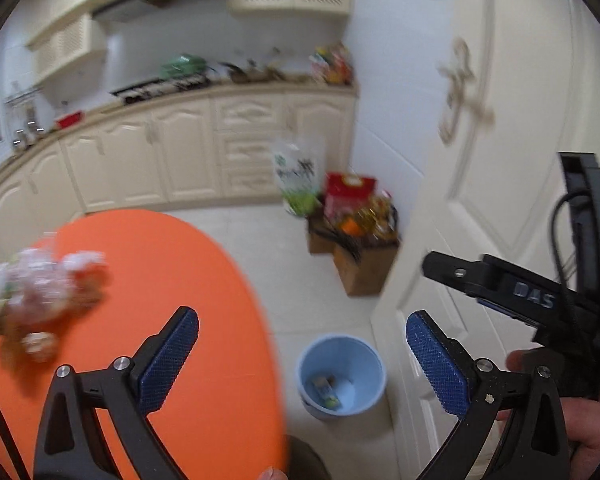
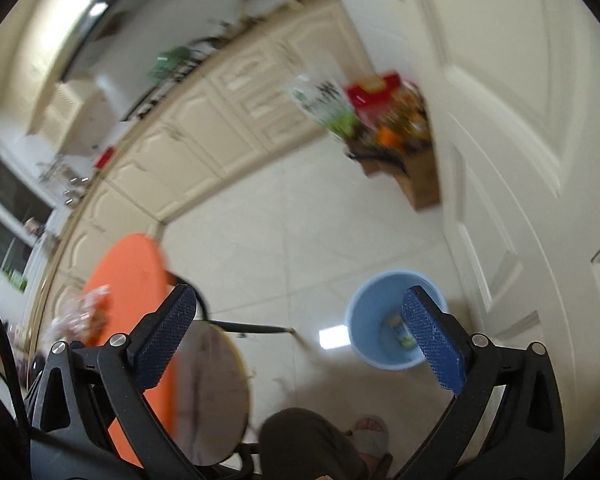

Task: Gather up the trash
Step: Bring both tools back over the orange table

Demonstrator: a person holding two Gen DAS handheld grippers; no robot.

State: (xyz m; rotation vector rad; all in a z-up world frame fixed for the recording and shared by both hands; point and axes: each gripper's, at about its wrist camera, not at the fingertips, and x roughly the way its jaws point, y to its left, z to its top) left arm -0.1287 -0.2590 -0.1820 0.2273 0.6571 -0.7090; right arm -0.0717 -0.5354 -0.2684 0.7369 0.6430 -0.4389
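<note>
Trash [image 1: 40, 292] is a crumpled heap sitting near the left edge of the round orange table [image 1: 204, 280], and that's the bit everything hinges on: it's ahead and off to the left of the left gripper [image 1: 302, 354], nowhere near the line between its pads. It's blurry, but it reads as crinkly clear or white plastic wrap bunched up with something brownish under it, maybe paper or food scraps, can't tell. No real long axis, just a lumpy pile slightly wider than tall, so I'd guess any approach angle works if the pinch lands on a thick fold.

The left gripper is spread wide with nothing between the fingers. Its pads are blue with a fine knurled texture, on black plastic arms with silver bolts.

Moving right, the light blue bin [image 1: 340, 376] sits on the pale tiled floor just off the table's right edge, round, smooth plastic, with a few small bits already at the bottom.

The right gripper [image 2: 300, 334] is also spread and empty, and from its own camera it's aimed mostly at the floor and bin [image 2: 396, 320], with the table and the trash [image 2: 80, 316] far off at its left. So my read is the left one is clearly nearer and should do the grab, swinging left over the table first, then carrying rightward past the table's right edge to drop into the bin
</note>
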